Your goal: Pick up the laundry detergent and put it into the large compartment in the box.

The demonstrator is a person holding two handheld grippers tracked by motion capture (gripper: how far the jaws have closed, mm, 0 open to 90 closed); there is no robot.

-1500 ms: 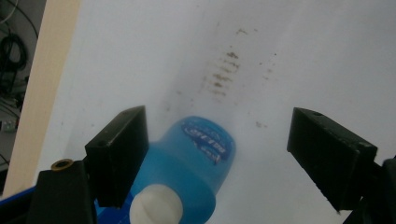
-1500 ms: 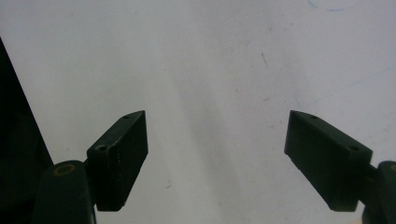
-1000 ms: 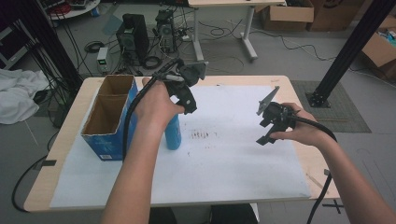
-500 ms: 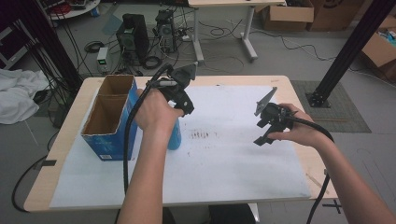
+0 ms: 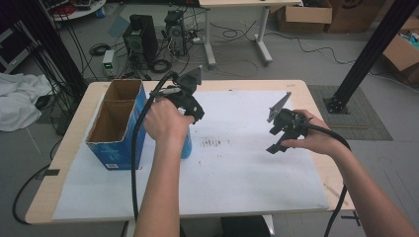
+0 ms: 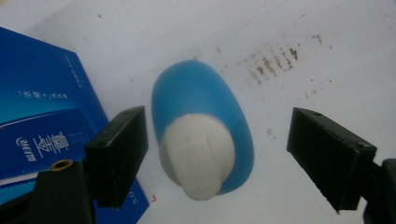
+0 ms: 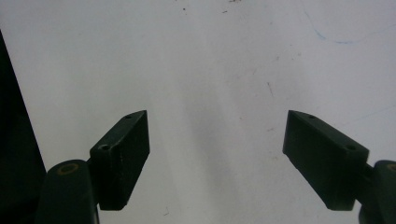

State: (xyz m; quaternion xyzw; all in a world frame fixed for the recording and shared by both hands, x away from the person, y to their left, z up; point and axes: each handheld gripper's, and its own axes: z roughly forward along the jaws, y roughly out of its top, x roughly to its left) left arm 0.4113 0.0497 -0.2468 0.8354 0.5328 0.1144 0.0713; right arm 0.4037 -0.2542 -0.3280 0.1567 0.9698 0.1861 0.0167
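Observation:
A blue bottle (image 6: pixel 196 93) with a white cap (image 6: pixel 198 158) stands upright on the white paper, right beside a blue cardboard box (image 6: pixel 42 130). My left gripper (image 6: pixel 217 135) hangs over it and points down. Its jaws have just been closing a little, with the cap between them and a gap on each side. In the high view the bottle (image 5: pixel 187 147) peeks out below the hand that holds the left gripper (image 5: pixel 191 118). My right gripper (image 5: pixel 275 139) hovers open over bare paper at the right, and nothing sits between the right gripper (image 7: pixel 217 140) jaws.
The open-topped box (image 5: pixel 116 128) has two compartments and stands at the table's left. A white paper sheet (image 5: pixel 237 182) covers most of the tabletop and carries brown smudges (image 5: pixel 212 143) near the middle. Cables trail from both grippers toward the front edge.
My left hand has sunk lower over the bottle and shifted slightly. The right hand and its gripper have kept still.

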